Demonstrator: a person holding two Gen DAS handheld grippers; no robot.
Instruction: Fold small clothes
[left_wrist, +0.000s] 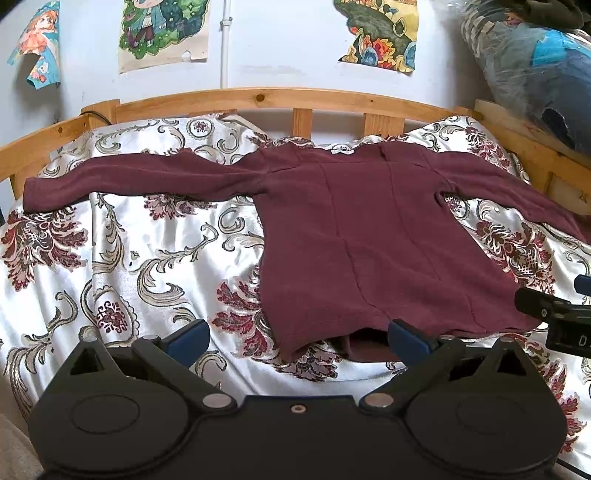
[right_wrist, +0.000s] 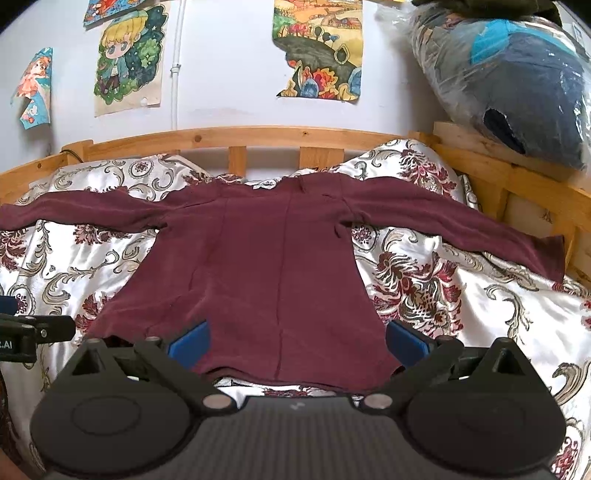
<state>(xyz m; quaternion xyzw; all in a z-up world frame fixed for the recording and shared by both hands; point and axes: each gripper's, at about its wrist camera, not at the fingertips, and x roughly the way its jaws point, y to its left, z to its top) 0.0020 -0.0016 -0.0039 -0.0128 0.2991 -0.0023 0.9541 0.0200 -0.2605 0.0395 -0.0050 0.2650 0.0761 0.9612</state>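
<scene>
A maroon long-sleeved top (left_wrist: 369, 229) (right_wrist: 266, 266) lies flat on the patterned bedspread, sleeves spread out to both sides, hem nearest me. My left gripper (left_wrist: 299, 341) is open, just over the hem's left corner, with nothing between its blue pads. My right gripper (right_wrist: 297, 343) is also open, low over the hem with cloth showing between its blue pads, none of it pinched. Each gripper shows at the edge of the other's view: the right gripper (left_wrist: 554, 317), the left gripper (right_wrist: 33, 332).
The white, red and beige floral bedspread (left_wrist: 147, 266) covers a bed with a wooden rail (left_wrist: 258, 98) along the far side and right. A plastic-wrapped bundle (right_wrist: 517, 81) sits on the right rail. Posters hang on the wall behind.
</scene>
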